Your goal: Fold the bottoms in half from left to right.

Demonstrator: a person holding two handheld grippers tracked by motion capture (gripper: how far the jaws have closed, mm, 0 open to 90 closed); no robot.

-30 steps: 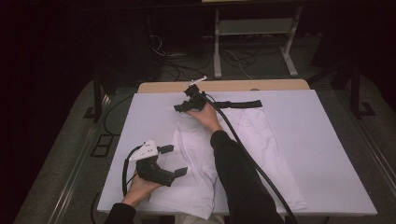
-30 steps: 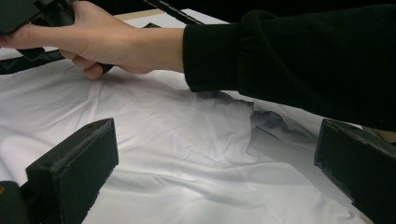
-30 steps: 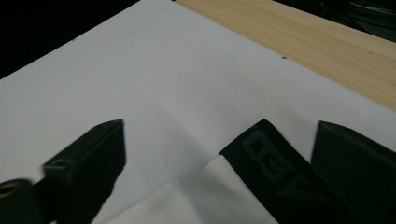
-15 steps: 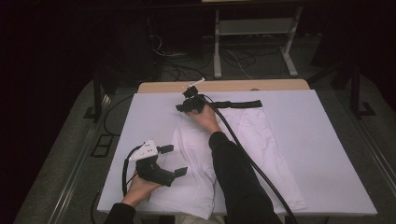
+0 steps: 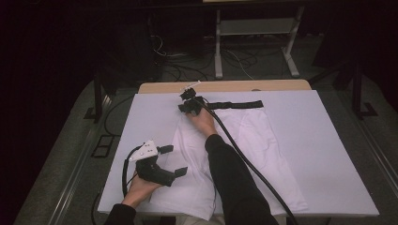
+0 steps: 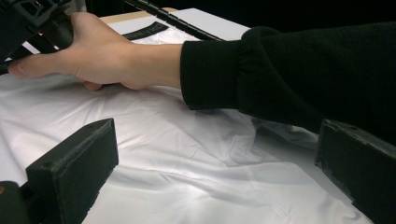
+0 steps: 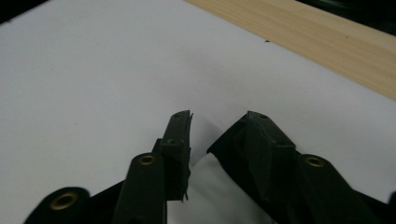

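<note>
Right gripper (image 5: 187, 107) closing on waistband corner of white shorts.
White cloth shorts with black elastic waistband (image 5: 234, 140) lie flat mid-table (image 5: 328, 140), nothing folded yet. Right fingers have just been closing, narrower than a second ago, waistband corner between them; firm pinch unclear. Left gripper (image 5: 171, 161) hovers wide open over the near leg, unmoved.

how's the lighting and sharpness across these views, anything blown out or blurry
High view: the white garment and white table cover are lit, the room behind nearly black. Left gripper view: fabric glares bright near the centre, and the near jaws look soft. Right gripper view: the right gripper is dark and slightly blurred against an evenly bright cover.
</note>
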